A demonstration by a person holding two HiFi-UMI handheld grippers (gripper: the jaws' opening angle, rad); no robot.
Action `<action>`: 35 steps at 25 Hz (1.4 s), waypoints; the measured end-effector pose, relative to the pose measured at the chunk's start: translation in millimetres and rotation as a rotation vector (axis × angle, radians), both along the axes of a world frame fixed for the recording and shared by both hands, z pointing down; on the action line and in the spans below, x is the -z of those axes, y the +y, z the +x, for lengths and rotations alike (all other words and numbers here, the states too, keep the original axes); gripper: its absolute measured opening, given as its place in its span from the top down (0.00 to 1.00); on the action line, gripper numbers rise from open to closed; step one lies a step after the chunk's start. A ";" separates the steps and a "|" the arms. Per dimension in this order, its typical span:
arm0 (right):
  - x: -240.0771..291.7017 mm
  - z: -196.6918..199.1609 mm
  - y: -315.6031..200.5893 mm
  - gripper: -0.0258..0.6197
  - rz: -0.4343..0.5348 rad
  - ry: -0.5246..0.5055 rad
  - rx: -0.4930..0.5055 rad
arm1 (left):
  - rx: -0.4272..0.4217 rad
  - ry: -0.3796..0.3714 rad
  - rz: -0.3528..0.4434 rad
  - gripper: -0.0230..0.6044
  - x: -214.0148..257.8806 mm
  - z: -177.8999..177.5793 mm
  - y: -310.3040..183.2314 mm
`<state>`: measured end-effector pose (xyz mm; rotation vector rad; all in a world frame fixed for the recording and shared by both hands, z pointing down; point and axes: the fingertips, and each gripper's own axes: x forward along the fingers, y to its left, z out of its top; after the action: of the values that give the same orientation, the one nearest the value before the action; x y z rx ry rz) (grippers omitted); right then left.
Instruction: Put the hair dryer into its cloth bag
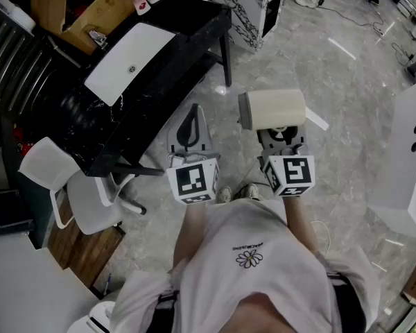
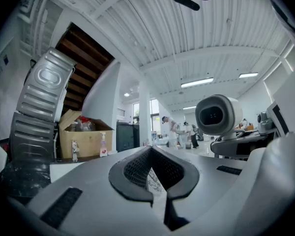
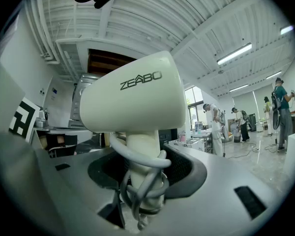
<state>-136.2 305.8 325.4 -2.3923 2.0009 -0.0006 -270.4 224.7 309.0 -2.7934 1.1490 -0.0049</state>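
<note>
The right gripper (image 1: 282, 132) is pinching the hair dryer (image 3: 137, 95) by its handle, fingers (image 3: 192, 173) pressing over the cord (image 3: 140, 181) wound there, probably so the cord is not trailing loose. The left gripper (image 2: 152, 181) is idling, fingers (image 2: 130, 173) closed together on nothing, likely spare for the cloth bag, which is showing nowhere. The head view is placing both above the floor (image 1: 347, 75) beside a black table (image 1: 187, 23); only the right gripper view is exposing the coiled cord.

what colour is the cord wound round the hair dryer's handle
Pale grey cord, darker than the cream plastic hair dryer; clearest in the right gripper view.
</note>
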 end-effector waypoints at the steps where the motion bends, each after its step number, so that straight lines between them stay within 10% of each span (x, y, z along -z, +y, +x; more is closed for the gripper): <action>1: 0.2 2.3 0.4 0.65 0.000 -0.002 -0.002 | 0.001 -0.001 -0.003 0.94 -0.7 1.2 0.2; 35: -32.0 97.8 16.0 0.65 0.004 -0.044 0.098 | 0.110 0.026 -0.006 0.94 -19.5 69.5 10.2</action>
<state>-38.4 321.8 357.4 -2.2690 2.0939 -0.0504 -200.8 234.9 328.5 -2.7395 1.3088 0.0188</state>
